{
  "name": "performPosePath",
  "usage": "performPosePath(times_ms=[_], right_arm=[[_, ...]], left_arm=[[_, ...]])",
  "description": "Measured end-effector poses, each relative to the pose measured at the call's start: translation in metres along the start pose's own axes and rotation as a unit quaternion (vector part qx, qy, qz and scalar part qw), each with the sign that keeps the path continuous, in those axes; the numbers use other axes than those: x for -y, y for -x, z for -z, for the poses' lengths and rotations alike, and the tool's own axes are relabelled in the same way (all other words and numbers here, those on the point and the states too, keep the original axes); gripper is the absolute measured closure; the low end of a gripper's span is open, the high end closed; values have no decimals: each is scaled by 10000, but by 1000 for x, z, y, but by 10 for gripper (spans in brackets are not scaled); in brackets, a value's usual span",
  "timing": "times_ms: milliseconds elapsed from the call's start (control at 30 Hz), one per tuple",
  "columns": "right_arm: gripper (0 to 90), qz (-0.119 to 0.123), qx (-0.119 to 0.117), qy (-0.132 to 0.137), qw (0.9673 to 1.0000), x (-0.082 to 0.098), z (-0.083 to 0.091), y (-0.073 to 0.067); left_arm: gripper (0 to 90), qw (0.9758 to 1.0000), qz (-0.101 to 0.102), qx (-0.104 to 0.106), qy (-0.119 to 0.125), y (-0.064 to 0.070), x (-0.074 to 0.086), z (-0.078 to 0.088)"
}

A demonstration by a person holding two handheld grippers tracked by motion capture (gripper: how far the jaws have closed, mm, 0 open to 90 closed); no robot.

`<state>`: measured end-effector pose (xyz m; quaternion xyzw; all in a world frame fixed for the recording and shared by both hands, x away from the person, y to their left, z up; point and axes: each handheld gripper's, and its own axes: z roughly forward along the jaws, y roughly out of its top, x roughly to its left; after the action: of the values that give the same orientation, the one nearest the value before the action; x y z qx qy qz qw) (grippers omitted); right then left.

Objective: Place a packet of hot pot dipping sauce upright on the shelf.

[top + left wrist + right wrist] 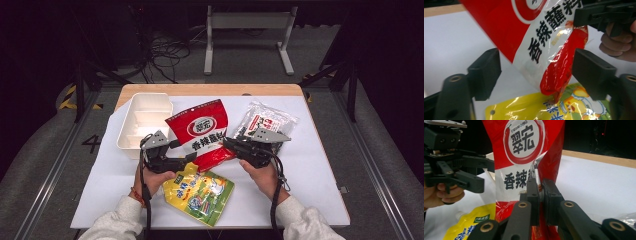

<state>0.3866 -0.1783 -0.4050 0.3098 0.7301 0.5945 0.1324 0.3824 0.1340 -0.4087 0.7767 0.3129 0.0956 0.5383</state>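
A white table [320, 165] with a wooden strip along its far edge carries everything. At its far left stands a white tray [142, 120] with dividers inside, its near wall just behind the left gripper.

The red bag [202, 132] is the largest of the packets and sits at the middle of the table, held up off the surface and tilted, its top leaning away from the person and its lower end pointing down toward the yellow pouch [200, 195]. In the right gripper view the red bag [524, 157] stands upright in front of the camera, with a round white label and dark characters.

The yellow pouch lies flat on the table at the near edge, between the two forearms, with the lower corner of the red bag just above its upper edge. In the left gripper view the yellow pouch [529, 110] shows under that corner.

A clear packet [265, 122] with red and white print lies flat at the far right, just behind the right gripper.

The right gripper [541, 195] has its jaws clamped on the side edge of the red bag and carries it. The left gripper [536, 72] has its jaws spread on either side of the bag's lower part, the pads clear of the foil; nothing is gripped there.
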Motion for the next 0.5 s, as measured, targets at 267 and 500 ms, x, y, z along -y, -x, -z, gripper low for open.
performPosePath(times_ms=[267,500], right_arm=[[838,91,-334,-19,9994,1,-3,-12],[835,188,-514,-102,9984,2,-7,-21]], left_arm=[[466,9988,-95,207,434,2,-4,3],[865,9971,-230,275,668,-1,-8,16]])
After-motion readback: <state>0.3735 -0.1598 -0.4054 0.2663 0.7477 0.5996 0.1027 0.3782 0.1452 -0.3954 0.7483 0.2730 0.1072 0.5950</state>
